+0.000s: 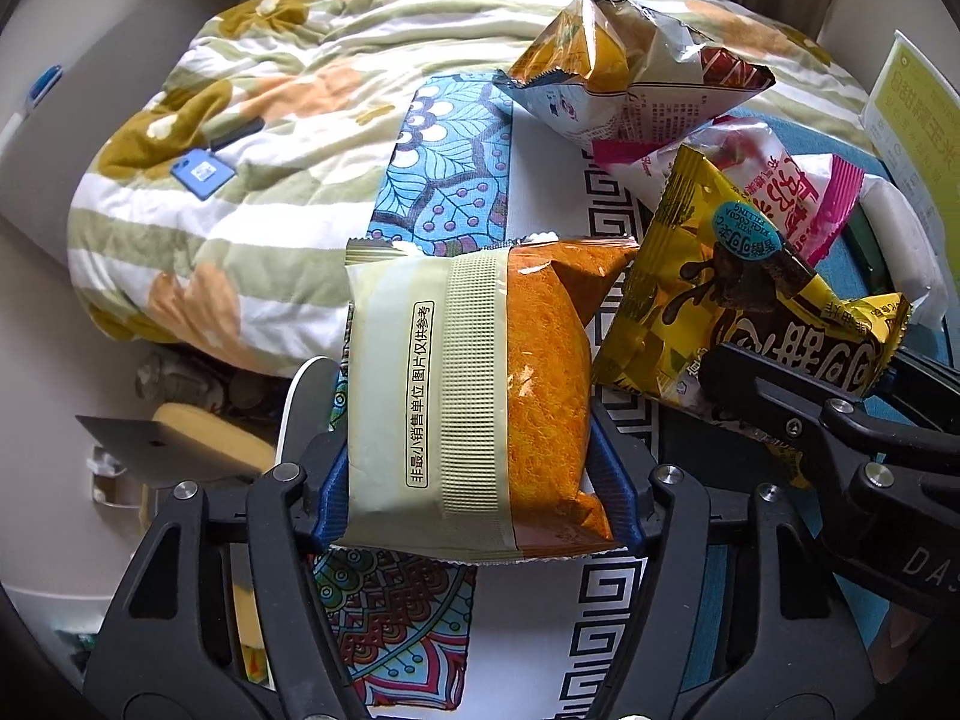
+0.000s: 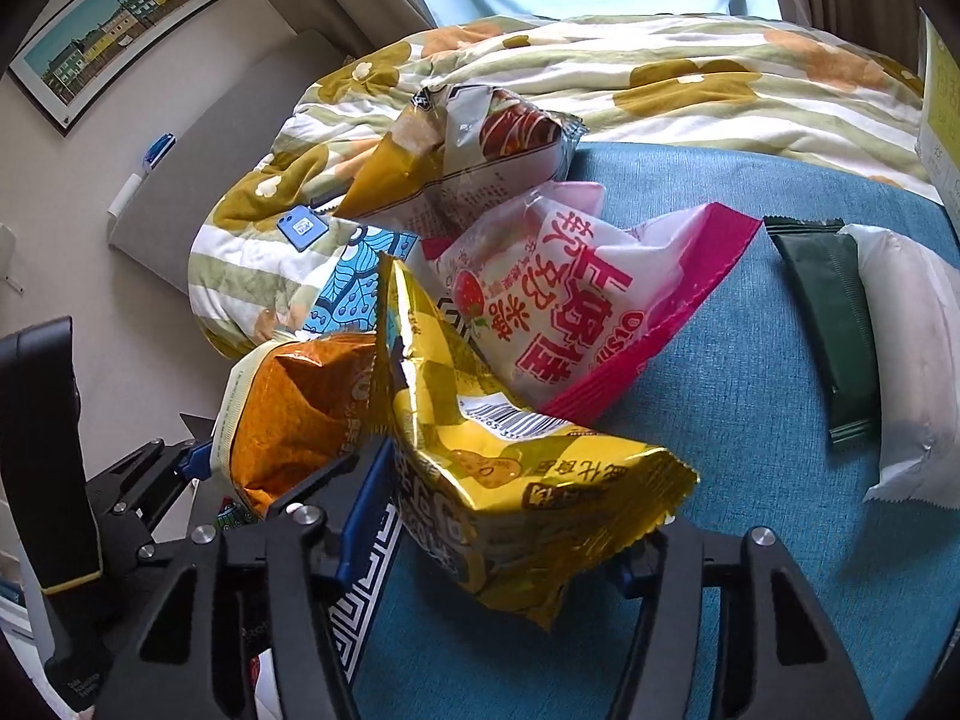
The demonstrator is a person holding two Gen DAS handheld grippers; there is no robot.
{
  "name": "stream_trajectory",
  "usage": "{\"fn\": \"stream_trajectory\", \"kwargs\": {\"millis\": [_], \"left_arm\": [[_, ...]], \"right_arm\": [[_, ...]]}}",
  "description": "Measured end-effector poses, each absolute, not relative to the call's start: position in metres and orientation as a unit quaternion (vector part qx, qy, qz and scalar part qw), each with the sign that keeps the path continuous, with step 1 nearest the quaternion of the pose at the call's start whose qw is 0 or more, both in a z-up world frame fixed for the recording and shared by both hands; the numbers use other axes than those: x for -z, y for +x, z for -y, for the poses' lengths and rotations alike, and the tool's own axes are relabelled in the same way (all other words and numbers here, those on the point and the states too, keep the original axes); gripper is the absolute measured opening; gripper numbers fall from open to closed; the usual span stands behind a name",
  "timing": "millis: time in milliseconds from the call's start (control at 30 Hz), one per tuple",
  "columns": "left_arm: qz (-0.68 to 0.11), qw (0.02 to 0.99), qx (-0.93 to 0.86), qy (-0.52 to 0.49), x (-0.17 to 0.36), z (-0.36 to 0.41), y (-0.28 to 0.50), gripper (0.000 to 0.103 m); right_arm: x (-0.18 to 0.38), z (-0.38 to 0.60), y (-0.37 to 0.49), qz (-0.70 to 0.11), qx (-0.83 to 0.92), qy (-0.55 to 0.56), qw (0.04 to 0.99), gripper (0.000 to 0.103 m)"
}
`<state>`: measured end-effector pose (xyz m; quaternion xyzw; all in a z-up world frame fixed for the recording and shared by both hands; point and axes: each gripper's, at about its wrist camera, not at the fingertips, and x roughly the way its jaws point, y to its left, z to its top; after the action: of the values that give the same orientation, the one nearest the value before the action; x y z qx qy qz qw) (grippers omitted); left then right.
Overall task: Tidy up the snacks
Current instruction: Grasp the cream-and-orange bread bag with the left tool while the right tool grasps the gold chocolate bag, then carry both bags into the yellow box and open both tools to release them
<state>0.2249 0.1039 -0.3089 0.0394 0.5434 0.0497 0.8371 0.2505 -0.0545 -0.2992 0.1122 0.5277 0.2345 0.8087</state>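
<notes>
Two tools each grip a snack pack above the bed. Nearest in the left wrist view, the left tool (image 1: pixel 480 492) has its blue-padded fingers pressed against both long sides of the cream and orange pack (image 1: pixel 474 402), whose long axis runs straight away from the camera, its crimped far end pointing toward the quilt. Just to its right, the right tool (image 2: pixel 504 531) pinches the lower edge of the yellow cocoa pack (image 2: pixel 510 462); this pack stands tilted, its upper corner pointing up and away, and it touches the orange pack on its left. Beyond it the pink and white strawberry pack (image 2: pixel 558 306) lies flat on the blue cover (image 2: pixel 720 360), its long axis slanting from near right to far left. Further right, well apart, a dark green bar (image 2: pixel 834 324) and a white pack (image 2: pixel 912 360) lie side by side, touching, both running near to far. Farthest, a silver and brown pack (image 2: pixel 474 162) rests against the flowered quilt (image 2: pixel 690 84).
</notes>
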Motion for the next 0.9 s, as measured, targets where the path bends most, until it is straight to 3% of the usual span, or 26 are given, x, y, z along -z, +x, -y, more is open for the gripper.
{"fn": "stream_trajectory", "kwargs": {"millis": [433,900], "left_arm": [[-0.528,0.848,-0.010,0.045,0.281,-0.100,0.202,0.062],[-0.434,0.895,0.080,0.071,0.158,-0.071,0.171,0.062]], "right_arm": [[0.277,0.071,0.223,-0.508,-0.202,0.135,0.826,0.051],[0.184,0.106,0.165,-0.439,-0.116,0.165,0.875,0.051]]}}
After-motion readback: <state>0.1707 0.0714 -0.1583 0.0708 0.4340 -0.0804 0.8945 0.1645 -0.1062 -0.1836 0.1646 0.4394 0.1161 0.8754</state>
